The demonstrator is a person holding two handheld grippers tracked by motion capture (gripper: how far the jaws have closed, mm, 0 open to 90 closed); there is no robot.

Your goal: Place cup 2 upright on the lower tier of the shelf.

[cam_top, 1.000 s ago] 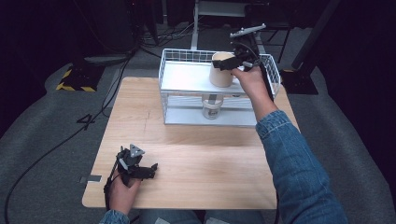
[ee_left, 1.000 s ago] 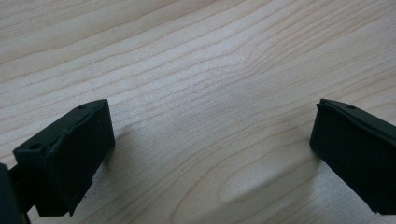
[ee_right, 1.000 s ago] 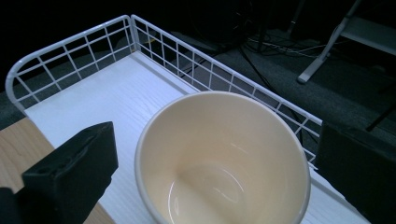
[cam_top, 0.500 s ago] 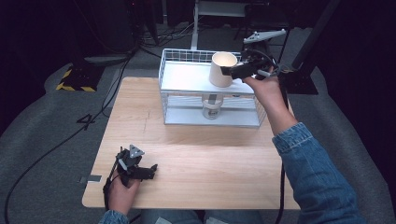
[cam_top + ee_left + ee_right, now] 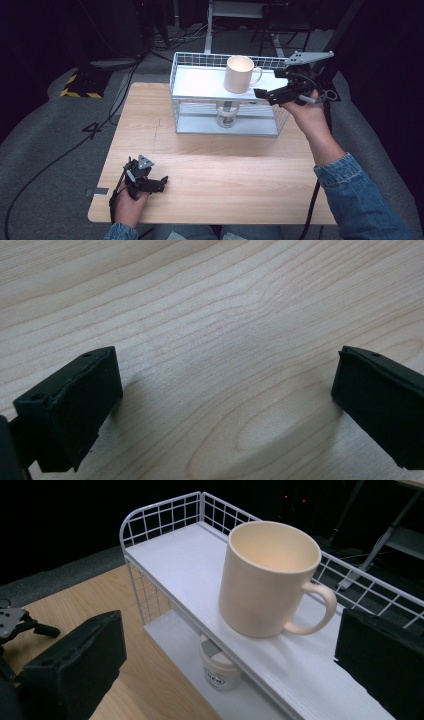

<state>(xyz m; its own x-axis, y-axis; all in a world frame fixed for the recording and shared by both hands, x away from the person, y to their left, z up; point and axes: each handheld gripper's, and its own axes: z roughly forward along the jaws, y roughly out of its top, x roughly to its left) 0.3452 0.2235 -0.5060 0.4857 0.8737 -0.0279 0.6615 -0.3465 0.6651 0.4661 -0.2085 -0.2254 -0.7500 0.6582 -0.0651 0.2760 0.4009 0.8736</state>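
Observation:
A cream mug (image 5: 239, 74) (image 5: 267, 580) stands upright on the top shelf of a white wire rack (image 5: 200, 82) (image 5: 170, 555), its handle towards the right. My right gripper (image 5: 270, 86) (image 5: 229, 630) hovers just right of the mug, open, with its jaws wide apart and nothing between them. Down at the table's near-left corner, my left gripper (image 5: 157, 181) (image 5: 225, 390) rests open over bare wood in the person's hand.
A small white jar (image 5: 226, 116) (image 5: 217, 667) sits on the rack's lower shelf under the mug. The rack stands at the back of the wooden table (image 5: 225, 165). Cables and stands lie on the dark floor beyond.
The right gripper has let go of the mug on the top shelf, opened and drawn back to the right. The left gripper has stayed put.

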